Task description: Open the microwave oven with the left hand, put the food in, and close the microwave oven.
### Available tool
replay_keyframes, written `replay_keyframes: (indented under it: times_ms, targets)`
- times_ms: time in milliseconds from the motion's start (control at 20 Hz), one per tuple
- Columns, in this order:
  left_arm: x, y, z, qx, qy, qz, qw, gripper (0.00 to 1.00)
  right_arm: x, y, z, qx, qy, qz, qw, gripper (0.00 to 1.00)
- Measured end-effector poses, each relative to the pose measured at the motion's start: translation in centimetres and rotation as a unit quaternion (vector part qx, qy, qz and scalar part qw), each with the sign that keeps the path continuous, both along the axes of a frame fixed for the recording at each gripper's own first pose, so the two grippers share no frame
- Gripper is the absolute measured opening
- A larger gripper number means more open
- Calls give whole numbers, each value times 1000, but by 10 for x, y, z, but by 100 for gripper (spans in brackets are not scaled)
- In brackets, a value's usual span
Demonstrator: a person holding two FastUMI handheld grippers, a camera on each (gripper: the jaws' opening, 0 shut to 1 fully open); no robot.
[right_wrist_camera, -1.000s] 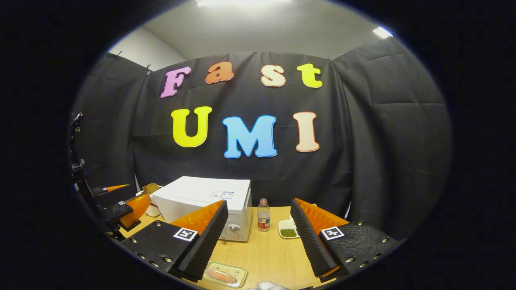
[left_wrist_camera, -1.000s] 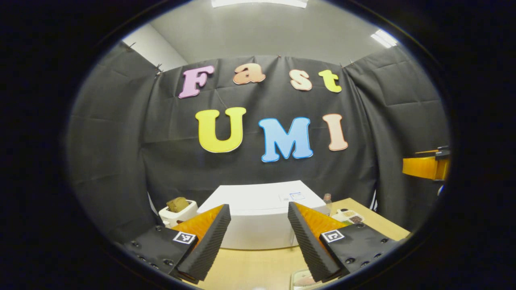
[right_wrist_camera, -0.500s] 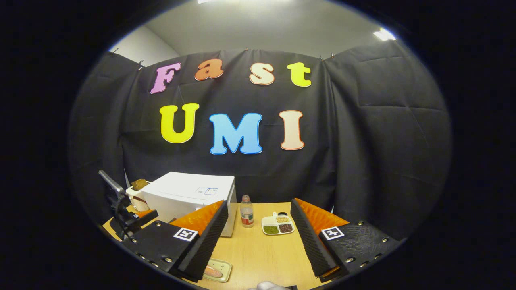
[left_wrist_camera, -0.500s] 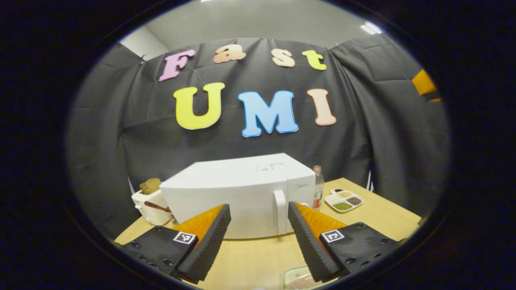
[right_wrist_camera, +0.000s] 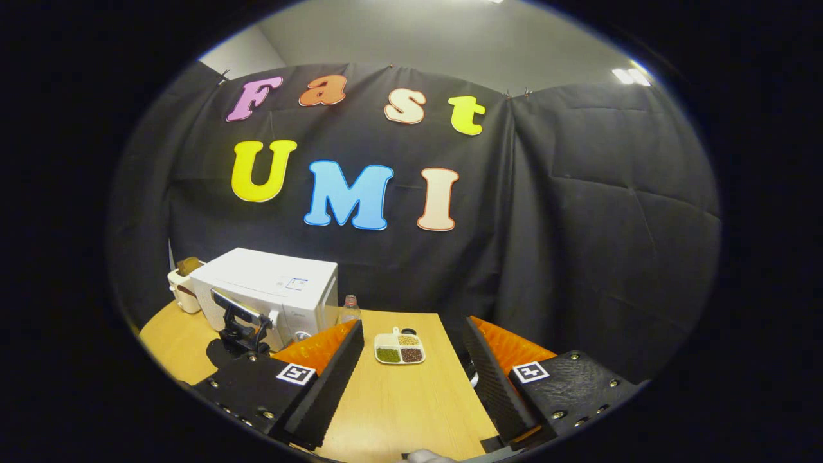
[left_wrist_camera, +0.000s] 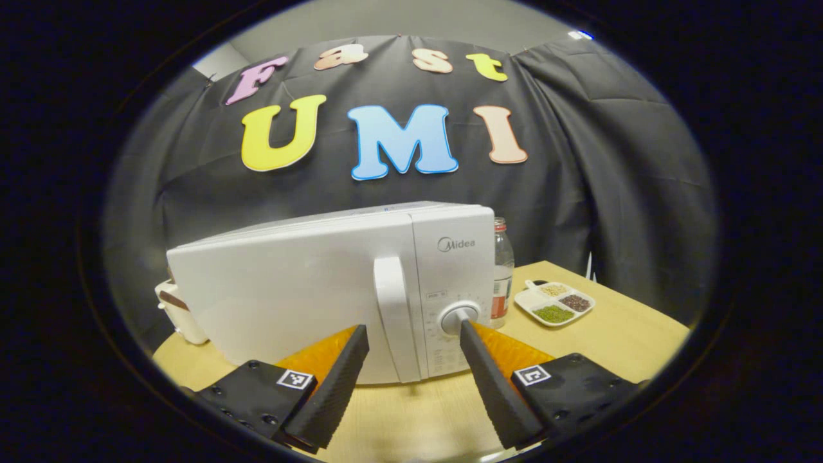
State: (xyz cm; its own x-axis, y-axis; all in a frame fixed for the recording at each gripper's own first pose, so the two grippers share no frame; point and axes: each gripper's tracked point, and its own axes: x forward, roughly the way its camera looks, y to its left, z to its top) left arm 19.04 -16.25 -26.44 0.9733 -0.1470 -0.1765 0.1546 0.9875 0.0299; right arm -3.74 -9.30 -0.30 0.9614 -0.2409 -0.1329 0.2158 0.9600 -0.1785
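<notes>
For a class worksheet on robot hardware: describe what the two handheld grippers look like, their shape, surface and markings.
The left gripper and the right gripper look alike. Each has two long wedge-shaped jaws that taper toward the tip, with ribbed, ridged inner faces. Each jaw sits on a flat black plate fastened with small screws. Every plate carries a small square black-and-white coded marker.

The white microwave oven (left_wrist_camera: 334, 289) has the word "Midea" on its front, up above the round knob (left_wrist_camera: 458, 316); its other small words are too tiny to read.
</notes>
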Motion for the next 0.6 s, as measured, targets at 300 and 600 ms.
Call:
replay_keyframes:
  times_ms: [300,600]
  targets:
    - [17,2,0,-29,-8,16,999,97,5,0,-23,-6,40,2,999,96]
    - [23,5,5,-40,-6,8,999,45,15,15,-22,-2,37,21,999,96]
